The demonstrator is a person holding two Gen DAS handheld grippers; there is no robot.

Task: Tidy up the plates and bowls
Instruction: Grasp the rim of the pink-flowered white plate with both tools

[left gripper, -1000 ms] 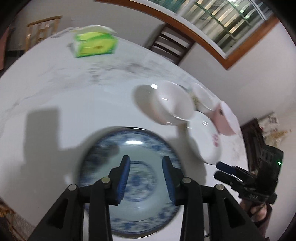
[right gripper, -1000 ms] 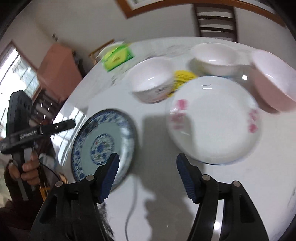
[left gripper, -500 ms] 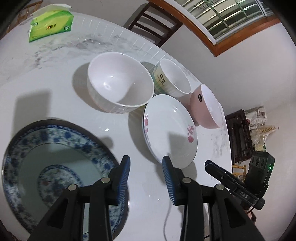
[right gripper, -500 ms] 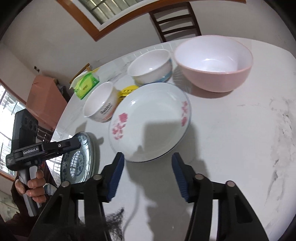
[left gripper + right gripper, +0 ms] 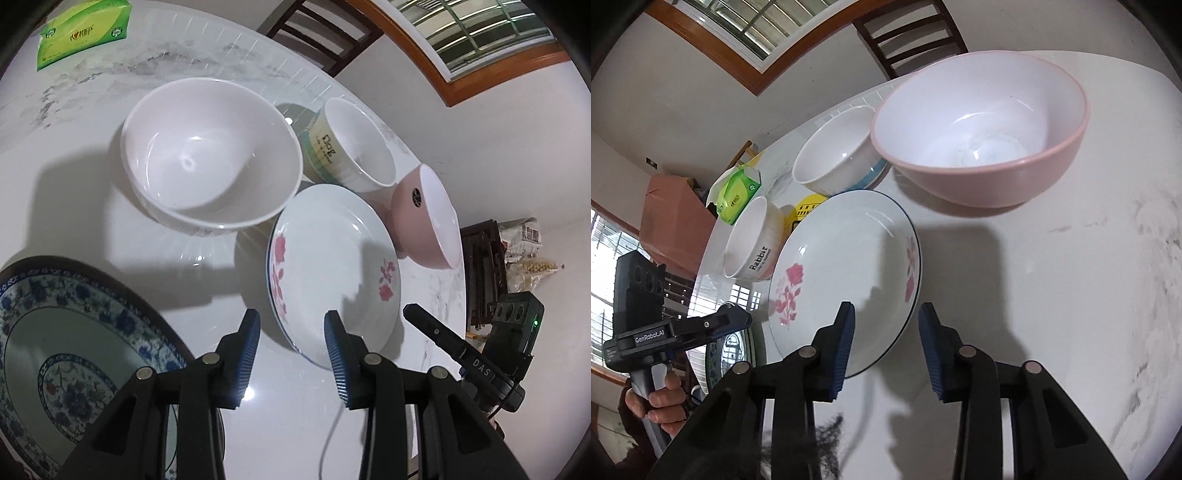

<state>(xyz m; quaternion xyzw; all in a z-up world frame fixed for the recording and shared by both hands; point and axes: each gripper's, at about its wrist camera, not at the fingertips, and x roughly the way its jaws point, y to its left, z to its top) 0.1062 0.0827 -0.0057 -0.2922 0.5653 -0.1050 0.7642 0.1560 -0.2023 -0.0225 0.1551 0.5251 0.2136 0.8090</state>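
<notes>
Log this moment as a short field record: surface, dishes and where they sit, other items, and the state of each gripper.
surface: white marble-look table
plates: rose plate at centre; blue patterned plate apart from it, at lower left in the left wrist view
bowls: large white bowl, small white bowl, pink bowl, all upright and empty
other: green tissue box, chair behind the table
left gripper: open, empty, near the rose plate's edge
right gripper: jaws just closing, nothing gripped, plate rim between them
</notes>
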